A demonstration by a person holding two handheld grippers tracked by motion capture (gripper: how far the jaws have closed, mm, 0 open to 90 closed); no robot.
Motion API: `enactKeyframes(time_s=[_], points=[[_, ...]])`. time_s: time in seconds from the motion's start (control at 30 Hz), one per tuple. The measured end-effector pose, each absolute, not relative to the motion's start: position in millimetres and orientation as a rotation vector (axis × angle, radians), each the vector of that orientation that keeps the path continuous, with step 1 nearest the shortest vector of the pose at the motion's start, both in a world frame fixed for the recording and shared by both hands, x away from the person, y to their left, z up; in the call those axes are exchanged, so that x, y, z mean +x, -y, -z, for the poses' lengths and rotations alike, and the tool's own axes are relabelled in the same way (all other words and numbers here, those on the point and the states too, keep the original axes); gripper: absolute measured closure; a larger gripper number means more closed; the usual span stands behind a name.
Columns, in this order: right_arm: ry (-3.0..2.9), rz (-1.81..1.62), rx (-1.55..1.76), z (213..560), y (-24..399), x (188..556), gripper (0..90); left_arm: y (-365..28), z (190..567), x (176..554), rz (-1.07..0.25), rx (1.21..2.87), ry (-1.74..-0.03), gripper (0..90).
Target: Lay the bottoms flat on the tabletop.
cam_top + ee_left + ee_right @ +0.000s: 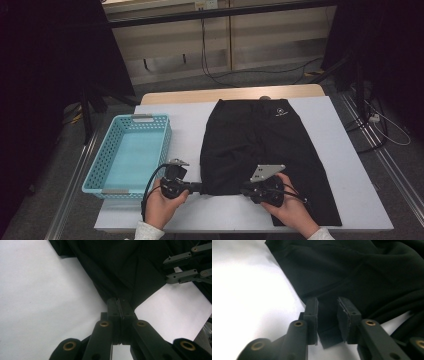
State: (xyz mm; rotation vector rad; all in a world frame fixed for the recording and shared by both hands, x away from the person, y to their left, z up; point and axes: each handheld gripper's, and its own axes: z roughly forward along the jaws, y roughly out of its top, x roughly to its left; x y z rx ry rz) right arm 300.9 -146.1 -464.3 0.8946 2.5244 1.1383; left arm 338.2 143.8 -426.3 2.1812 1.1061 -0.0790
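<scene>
Looking down, the high view shows black trousers (pixel 265 150) beside a blue basket (pixel 131 152); close-ups show left claw (pixel 119 305) pinching the hem, right claw (pixel 328 312) spread around fabric.

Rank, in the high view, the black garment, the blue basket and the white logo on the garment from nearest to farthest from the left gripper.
From the left gripper:
1. Black garment: its near-left hem corner sits in the shut jaws.
2. Blue basket: just to the left, near corner close to the hand.
3. White logo: far end of the garment, toward the table's back edge.
</scene>
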Motion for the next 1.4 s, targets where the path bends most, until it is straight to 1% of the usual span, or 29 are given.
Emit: enactKeyframes(time_s=[0.03, 0.27, 0.3, 0.37, 0.43, 0.7, 0.87, 1.27, 1.4], points=[[-2.519, -1.138, 0.905, 464, 146, 301, 73.8, -143, 426, 338, 0.079, 2.184, -1.104, 90.0], [-2.513, -1.146, 0.924, 465, 148, 302, 78.2, -146, 428, 339, 0.093, 2.167, -1.116, 90.0], [-2.515, -1.154, 0.931, 465, 148, 303, 79.8, -146, 429, 340, 0.091, 2.168, -1.116, 90.0], [-2.52, -1.164, 0.941, 465, 150, 305, 86.2, -146, 428, 340, 0.096, 2.167, -1.116, 90.0], [-2.534, -1.189, 0.956, 465, 153, 307, 88.3, -147, 428, 339, 0.099, 2.169, -1.115, 90.0], [-2.565, -1.181, 0.929, 462, 154, 308, 88.8, -147, 423, 336, 0.091, 2.148, -1.114, 90.0], [-2.571, -1.249, 0.946, 458, 158, 305, 88.8, -151, 418, 333, 0.093, 2.138, -1.112, 90.0], [-2.595, -1.29, 0.896, 449, 157, 287, 88.8, -155, 408, 326, 0.083, 2.123, -1.096, 90.0], [-2.59, -1.303, 0.901, 447, 156, 284, 88.8, -158, 411, 326, 0.084, 2.131, -1.111, 89.9]])
